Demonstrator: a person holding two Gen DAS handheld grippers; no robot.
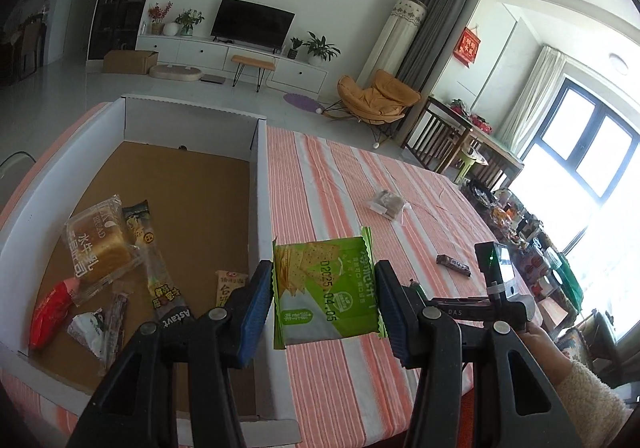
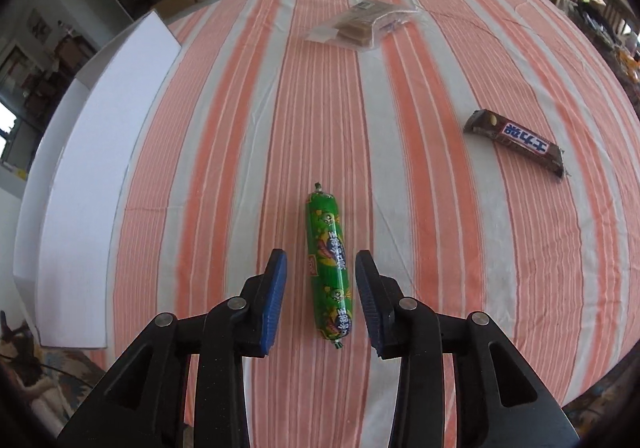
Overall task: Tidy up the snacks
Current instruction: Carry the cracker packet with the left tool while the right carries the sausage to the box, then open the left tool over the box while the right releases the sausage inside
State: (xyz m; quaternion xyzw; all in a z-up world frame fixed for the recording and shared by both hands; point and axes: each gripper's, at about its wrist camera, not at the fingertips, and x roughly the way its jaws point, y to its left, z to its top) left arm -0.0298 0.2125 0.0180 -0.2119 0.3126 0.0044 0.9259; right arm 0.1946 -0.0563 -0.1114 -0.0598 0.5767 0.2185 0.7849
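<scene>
My left gripper (image 1: 325, 270) is shut on a green cracker packet (image 1: 320, 288), which hangs above the striped tablecloth just right of the white box's wall (image 1: 262, 184). The box holds several snacks, among them a bread pack (image 1: 100, 244) and a red packet (image 1: 50, 308). In the right wrist view, my right gripper (image 2: 321, 256) points steeply down and stands open. A green sausage stick (image 2: 330, 268) lies on the cloth between its blue pads (image 2: 276, 288), which do not press on it.
A dark chocolate bar (image 2: 516, 142) lies to the right on the cloth, and a clear bag of brown biscuits (image 2: 362, 26) lies farther back. The box's white outer wall (image 2: 100, 152) stands at the left. A hand and fleecy sleeve (image 1: 580, 388) show at lower right.
</scene>
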